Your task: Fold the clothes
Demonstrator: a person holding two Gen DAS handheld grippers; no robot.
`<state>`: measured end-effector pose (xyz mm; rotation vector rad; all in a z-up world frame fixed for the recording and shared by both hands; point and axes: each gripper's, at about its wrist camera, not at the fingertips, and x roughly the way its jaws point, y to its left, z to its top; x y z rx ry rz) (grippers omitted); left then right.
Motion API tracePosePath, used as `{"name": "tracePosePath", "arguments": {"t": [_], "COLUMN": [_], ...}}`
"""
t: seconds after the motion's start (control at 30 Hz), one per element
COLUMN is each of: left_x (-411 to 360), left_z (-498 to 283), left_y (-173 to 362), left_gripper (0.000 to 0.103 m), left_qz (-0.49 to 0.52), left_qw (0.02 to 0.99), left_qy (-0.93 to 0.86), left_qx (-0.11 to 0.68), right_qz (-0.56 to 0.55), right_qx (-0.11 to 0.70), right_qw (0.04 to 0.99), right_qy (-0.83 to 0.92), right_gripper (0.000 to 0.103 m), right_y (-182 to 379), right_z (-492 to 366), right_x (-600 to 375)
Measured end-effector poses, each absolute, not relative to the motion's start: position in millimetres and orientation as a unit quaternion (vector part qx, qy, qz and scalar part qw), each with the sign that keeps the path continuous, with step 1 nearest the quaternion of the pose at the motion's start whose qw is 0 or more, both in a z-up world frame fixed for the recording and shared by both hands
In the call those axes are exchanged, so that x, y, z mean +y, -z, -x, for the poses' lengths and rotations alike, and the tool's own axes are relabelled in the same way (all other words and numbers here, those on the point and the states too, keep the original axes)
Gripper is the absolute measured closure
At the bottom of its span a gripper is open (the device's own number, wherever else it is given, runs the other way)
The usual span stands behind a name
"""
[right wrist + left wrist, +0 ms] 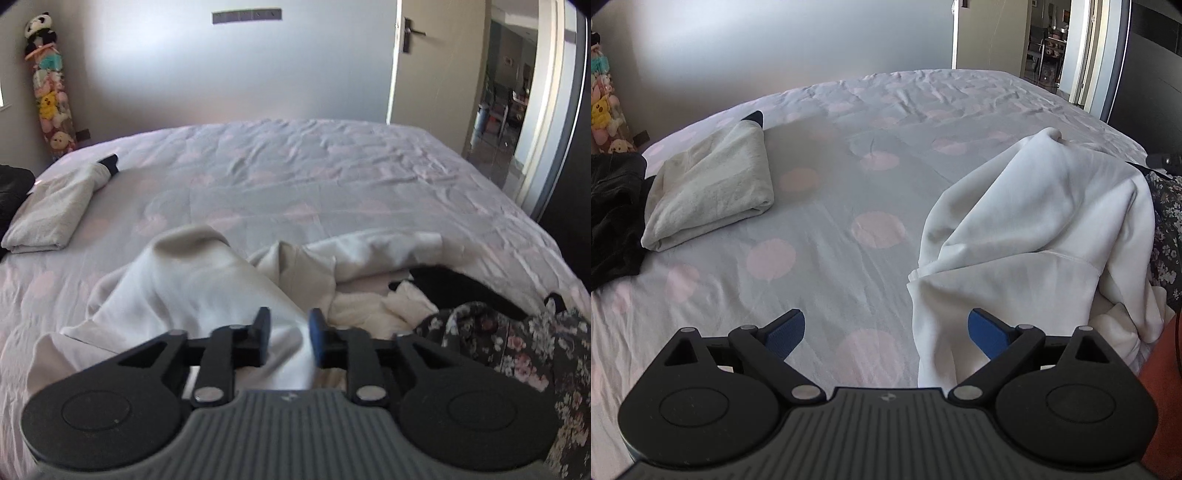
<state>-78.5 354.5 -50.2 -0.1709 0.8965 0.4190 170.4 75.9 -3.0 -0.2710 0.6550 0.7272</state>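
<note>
Bed (pixel 849 258) spotted pink. White garment (pixel 1034 229) heaped at near right edge; folded towel (pixel 709 192) at left edge. Left tongs (pixel 886 332) spread wide, nothing held. Right tongs (pixel 290 332) narrowly parted, white cloth between; grip cannot be told.

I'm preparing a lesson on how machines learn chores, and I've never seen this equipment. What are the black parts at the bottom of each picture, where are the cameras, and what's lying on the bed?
No robot here: a person holds a two-fingered claw in each hand, and a wide-angle camera on each looks forward along its fingers. That is why the black parts fill the bottom of both pictures.

In the left-hand view, the left claw is wide open and holds nothing. In the right-hand view, the right claw is nearly closed, with a crumpled white garment between its blue pads; it seems to grip it.

On the spotted bed sheet lie a folded cream garment, dark clothing at the left edge, and a floral fabric at the right.
</note>
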Motion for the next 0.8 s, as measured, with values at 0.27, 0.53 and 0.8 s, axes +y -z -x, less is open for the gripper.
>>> {"name": "tracePosePath", "arguments": {"t": [0.27,0.53,0.8], "left_x": [359,392,437], "left_z": [71,77,92], "left_y": [68,71,73], "left_gripper": [0.000,0.000,0.000], "left_qz": [0.051,0.049,0.106], "left_qw": [0.870,0.863,0.853], "left_qy": [-0.214,-0.254,-0.292], "left_qx": [0.441,0.434,0.419], "right_qz": [0.188,0.252,0.274], "right_qx": [0.295,0.345,0.406], "right_qw": [0.800,0.742,0.712], "right_qy": [-0.487,-0.516,-0.503], "right_gripper": [0.037,0.029,0.030], "right_y": [8,66,102], "right_z": [-102,-45,-24], "right_x": [160,259,323]}}
